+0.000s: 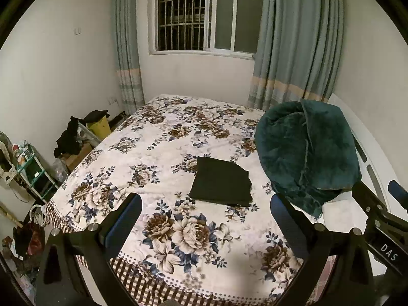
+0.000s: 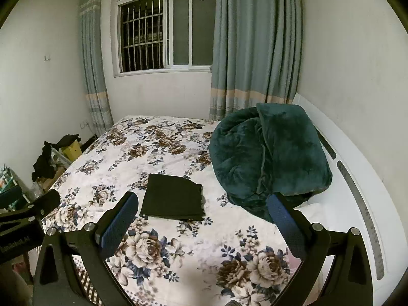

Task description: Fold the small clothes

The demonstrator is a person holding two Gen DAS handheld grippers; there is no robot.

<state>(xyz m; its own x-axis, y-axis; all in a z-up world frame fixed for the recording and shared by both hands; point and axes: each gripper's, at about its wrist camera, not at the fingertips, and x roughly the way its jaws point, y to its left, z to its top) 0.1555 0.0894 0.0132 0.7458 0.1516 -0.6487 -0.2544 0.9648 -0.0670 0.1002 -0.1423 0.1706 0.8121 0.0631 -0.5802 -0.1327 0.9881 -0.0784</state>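
Observation:
A dark, near-black garment [image 1: 221,182] lies folded into a flat rectangle on the floral bedspread [image 1: 158,158], a bit right of the bed's middle. The same folded garment [image 2: 173,196] shows in the right wrist view. My left gripper [image 1: 206,205] hovers over the near end of the bed, short of the garment, its jaws wide apart and empty. My right gripper [image 2: 202,205] is likewise open and empty, held back from the garment's near edge. The right gripper [image 1: 380,191] also appears at the right edge of the left wrist view.
A bunched teal plush blanket [image 1: 304,150] sits on the bed's right side against the white headboard [image 2: 357,178]. Left of the bed, the floor holds a shelf [image 1: 33,170], boxes and dark clothes [image 1: 70,137]. A barred window [image 1: 204,15] and curtains stand behind.

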